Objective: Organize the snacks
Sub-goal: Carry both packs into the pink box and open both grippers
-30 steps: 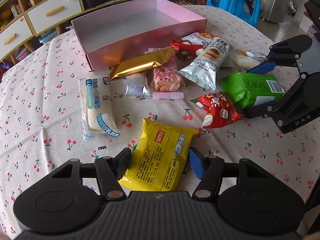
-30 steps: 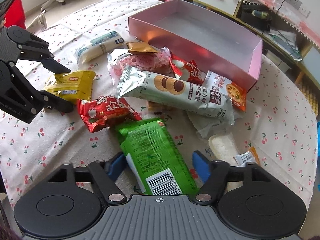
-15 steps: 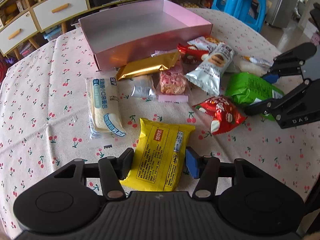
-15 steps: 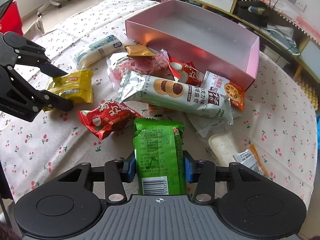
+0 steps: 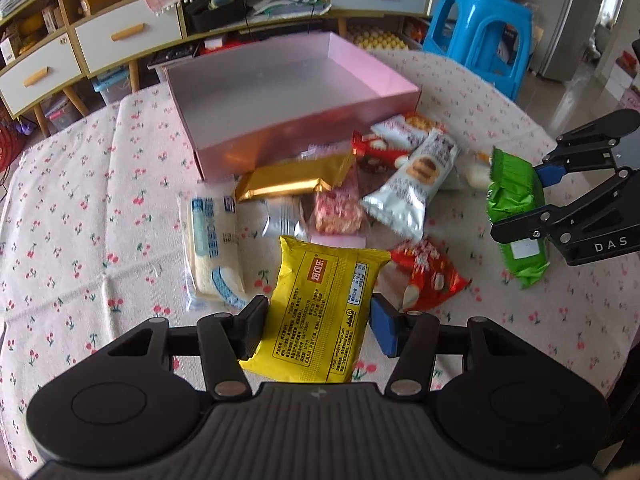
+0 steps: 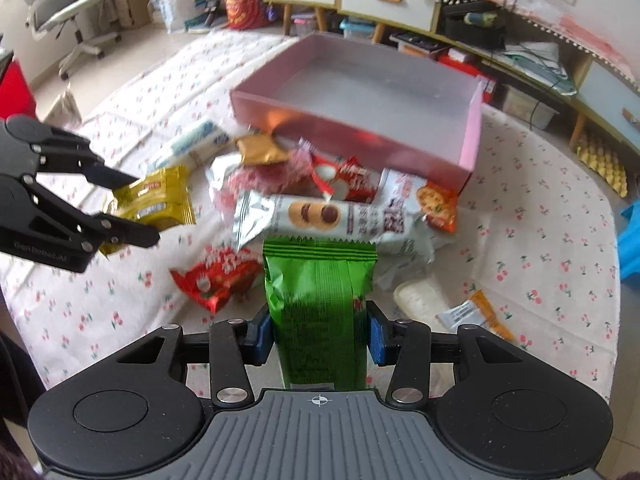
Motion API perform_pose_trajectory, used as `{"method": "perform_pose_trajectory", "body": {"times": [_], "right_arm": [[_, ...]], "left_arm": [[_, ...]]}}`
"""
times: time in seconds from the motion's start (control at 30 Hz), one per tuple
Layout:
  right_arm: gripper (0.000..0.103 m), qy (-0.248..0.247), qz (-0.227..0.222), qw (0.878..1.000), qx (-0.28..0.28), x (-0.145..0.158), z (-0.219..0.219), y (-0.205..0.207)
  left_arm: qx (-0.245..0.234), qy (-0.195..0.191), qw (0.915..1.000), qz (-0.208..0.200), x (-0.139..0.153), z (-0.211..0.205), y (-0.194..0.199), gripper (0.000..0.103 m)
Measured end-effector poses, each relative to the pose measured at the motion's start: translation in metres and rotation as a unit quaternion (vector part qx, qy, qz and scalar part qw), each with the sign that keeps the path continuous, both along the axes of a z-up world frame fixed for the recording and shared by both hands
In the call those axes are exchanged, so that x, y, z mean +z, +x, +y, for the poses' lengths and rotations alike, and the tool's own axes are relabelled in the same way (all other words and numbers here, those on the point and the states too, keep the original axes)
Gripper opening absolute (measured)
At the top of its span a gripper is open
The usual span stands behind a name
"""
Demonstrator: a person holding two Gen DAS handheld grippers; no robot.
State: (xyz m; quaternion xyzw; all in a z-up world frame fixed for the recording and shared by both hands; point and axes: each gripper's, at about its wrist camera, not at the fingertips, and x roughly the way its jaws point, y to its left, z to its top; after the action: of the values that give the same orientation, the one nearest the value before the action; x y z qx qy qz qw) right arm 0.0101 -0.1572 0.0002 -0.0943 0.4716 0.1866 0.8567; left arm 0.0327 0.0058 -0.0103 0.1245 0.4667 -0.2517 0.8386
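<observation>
My left gripper (image 5: pixel 316 326) is shut on a yellow snack packet (image 5: pixel 320 312), lifted off the cherry-print tablecloth. My right gripper (image 6: pixel 318 334) is shut on a green snack packet (image 6: pixel 320 304), also raised. Each shows in the other view: the yellow packet (image 6: pixel 154 204) at the left, the green packet (image 5: pixel 516 216) at the right. An empty pink box (image 5: pixel 280 92) stands open at the back of the table. Several loose snacks lie in front of it: a gold bar (image 5: pixel 292 180), a silver cookie packet (image 6: pixel 320 216), a red packet (image 5: pixel 428 272) and a white bread roll packet (image 5: pixel 212 248).
A round table with a cherry-print cloth (image 5: pixel 80 220) holds everything. Behind it stand a low cabinet with drawers (image 5: pixel 120 40) and a blue plastic stool (image 5: pixel 480 28). An office chair (image 6: pixel 68 12) is off to the far left in the right wrist view.
Both grippers closed on their packets, the right on the green one, the left on the yellow one. Both packets then rose off the cloth; the green one swung upright between the right fingers.
</observation>
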Motion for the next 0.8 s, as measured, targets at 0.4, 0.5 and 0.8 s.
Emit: {"method": "perform_pose_trajectory", "body": {"times": [0.4, 0.5, 0.8], "right_arm": [[0.044, 0.070, -0.054, 0.994, -0.068, 0.057, -0.014, 0.026], [0.044, 0.090, -0.055, 0.990, -0.094, 0.065, -0.020, 0.048], [0.044, 0.110, -0.084, 0.977, -0.159, 0.063, -0.029, 0.127]], "left_arm": [[0.051, -0.036, 0.9974, -0.037, 0.030, -0.007, 0.022, 0.051], [0.070, -0.041, 0.9960, -0.038, 0.034, -0.012, 0.039, 0.051], [0.096, -0.062, 0.9909, -0.071, 0.036, -0.028, 0.100, 0.051]]}}
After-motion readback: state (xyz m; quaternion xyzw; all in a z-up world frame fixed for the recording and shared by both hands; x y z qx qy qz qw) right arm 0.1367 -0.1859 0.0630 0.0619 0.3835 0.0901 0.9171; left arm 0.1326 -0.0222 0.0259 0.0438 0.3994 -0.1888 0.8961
